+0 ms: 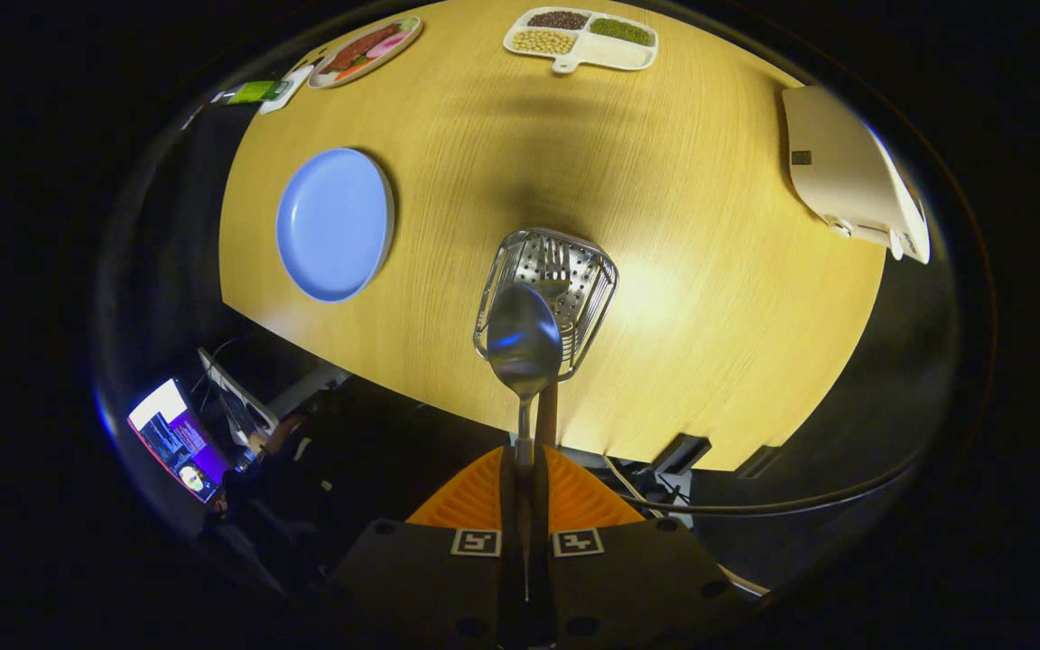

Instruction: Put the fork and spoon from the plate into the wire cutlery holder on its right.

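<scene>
While the wooden worktop (710, 271) spreads wide beneath the camera, its round edge curves past dark floor on the near side. Off at the right edge of the worktop lies a pale flat box-like thing (845, 181), tilted in the fisheye; what it is cannot be told. Left of centre sits the blue plate (335, 224), bare on its face, well apart from everything else. At the far side lies a white divided tray (615, 54) with beans and grains in its compartments, and at the far left a second oval plate (365, 50) carrying red and pink food, with a small green item (254, 91) just beside it. Below the worktop's near left edge a lit screen (172, 438) glows.

Right of the blue plate, just beyond the fingers, stands the wire cutlery holder (588, 298), seen from above, its perforated floor showing. The fork (556, 266) rests inside it, tines up. The spoon (524, 341) hangs with its bowl over the holder's near rim; whether it touches the rim is hard to say.

The tongs (524, 469) are drawn narrow, both fingers pressed on the spoon's thin handle, which runs straight down between them.
</scene>
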`<act>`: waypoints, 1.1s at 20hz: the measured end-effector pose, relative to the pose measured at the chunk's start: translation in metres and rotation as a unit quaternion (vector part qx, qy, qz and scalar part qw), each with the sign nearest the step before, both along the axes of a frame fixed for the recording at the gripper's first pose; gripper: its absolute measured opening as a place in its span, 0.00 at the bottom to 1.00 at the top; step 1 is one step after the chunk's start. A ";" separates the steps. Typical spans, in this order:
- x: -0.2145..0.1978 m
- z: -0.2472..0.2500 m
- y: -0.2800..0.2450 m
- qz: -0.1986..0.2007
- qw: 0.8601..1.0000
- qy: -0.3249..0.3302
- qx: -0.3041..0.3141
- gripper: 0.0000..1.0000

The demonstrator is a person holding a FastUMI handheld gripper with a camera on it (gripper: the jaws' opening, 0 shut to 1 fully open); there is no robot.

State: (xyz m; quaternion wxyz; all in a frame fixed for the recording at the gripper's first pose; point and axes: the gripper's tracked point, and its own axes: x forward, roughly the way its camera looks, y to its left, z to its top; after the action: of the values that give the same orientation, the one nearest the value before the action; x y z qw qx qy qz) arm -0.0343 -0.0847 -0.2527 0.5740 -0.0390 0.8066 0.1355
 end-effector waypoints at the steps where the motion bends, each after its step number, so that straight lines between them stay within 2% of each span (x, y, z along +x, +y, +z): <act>1: 0.003 -0.005 0.000 0.003 1.000 0.012 -0.007 0.06; 8: 0.021 -0.032 0.005 0.010 0.997 0.074 -0.030 0.08; 12: 0.031 -0.043 0.007 0.001 0.997 0.074 -0.028 0.09; 14: 0.032 -0.043 0.009 -0.001 0.998 0.059 -0.014 0.13; 17: 0.043 -0.040 0.013 -0.010 1.000 0.007 0.011 0.32; 18: 0.047 -0.037 0.017 -0.019 0.999 -0.015 0.027 0.35; 20: 0.052 -0.028 0.022 -0.035 0.996 -0.062 0.053 0.47; 22: 0.053 -0.022 0.024 -0.045 0.990 -0.116 0.066 0.63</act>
State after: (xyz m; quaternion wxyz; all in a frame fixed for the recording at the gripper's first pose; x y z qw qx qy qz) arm 0.0192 -0.0608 -0.2748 0.6706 0.0200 0.7248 0.1568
